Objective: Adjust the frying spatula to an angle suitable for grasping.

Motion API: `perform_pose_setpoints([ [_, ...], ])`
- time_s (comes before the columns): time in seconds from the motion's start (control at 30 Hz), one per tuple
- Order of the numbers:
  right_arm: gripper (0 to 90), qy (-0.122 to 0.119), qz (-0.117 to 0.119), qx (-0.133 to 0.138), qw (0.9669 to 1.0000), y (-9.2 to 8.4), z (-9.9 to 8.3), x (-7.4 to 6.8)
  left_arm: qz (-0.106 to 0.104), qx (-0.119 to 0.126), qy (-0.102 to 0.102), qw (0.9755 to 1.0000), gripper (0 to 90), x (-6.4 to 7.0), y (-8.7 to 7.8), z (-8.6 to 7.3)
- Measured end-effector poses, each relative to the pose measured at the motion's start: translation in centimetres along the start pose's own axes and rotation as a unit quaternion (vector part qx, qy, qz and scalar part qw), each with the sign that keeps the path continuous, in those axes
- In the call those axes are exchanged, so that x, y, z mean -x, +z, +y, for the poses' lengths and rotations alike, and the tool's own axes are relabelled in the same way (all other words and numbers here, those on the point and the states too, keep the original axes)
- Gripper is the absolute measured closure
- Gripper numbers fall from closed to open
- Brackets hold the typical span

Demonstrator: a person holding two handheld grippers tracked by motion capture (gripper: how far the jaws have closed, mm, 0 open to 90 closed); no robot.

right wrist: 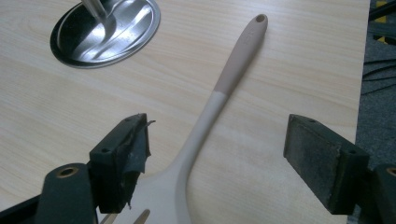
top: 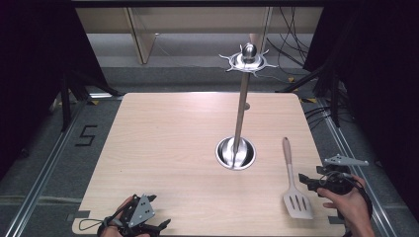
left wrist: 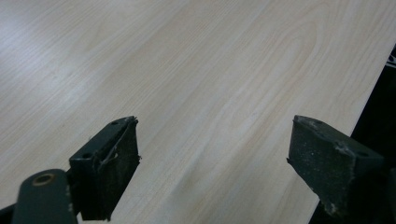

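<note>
The pale wooden desk (top: 163,148) is carrying a tall steel utensil stand (top: 241,113), its round base sitting right of the middle and its ring of hooks (top: 248,61) standing bare at the top, so the hanging looks to be entirely ahead. The slotted spatula (top: 292,180) is lying flat on the desk to the right of that base, well apart from it, with its handle pointing away from the person and its blade nearest the front edge. The right tongs (top: 307,180) are hovering just beside the blade with jaws spread wide, straddling the neck in the right gripper view without the pads (right wrist: 122,158) pressing on it (no grip yet, as far as I can judge). The left tongs (top: 153,228) are resting at the front left edge, also spread and holding nothing. The spatula is looking smooth and matte, cream at the blade and lower shaft, pinkish tan at the grip (right wrist: 240,53), with a hanging hole (right wrist: 260,18) at its end.
</note>
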State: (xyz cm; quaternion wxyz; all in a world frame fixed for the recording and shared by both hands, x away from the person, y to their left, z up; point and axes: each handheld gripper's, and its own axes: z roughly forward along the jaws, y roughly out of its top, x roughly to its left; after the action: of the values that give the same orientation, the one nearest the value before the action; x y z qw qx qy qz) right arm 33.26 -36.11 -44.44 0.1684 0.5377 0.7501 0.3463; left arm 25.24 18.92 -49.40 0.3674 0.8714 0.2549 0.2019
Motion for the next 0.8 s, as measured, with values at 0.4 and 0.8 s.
perform_pose_setpoints([
  [0.4,31.3,-0.021,-0.006,-0.032,0.9992,1.7,2.7,0.1,-0.001,0.001,-0.005,1.0,15.4,0.0,0.1,-0.1],
  [0.8,40.2,-0.031,-0.007,-0.076,0.9966,3.2,4.3,0.2,0.003,-0.004,-0.002,1.0,15.4,-0.1,0.0,0.0],
])
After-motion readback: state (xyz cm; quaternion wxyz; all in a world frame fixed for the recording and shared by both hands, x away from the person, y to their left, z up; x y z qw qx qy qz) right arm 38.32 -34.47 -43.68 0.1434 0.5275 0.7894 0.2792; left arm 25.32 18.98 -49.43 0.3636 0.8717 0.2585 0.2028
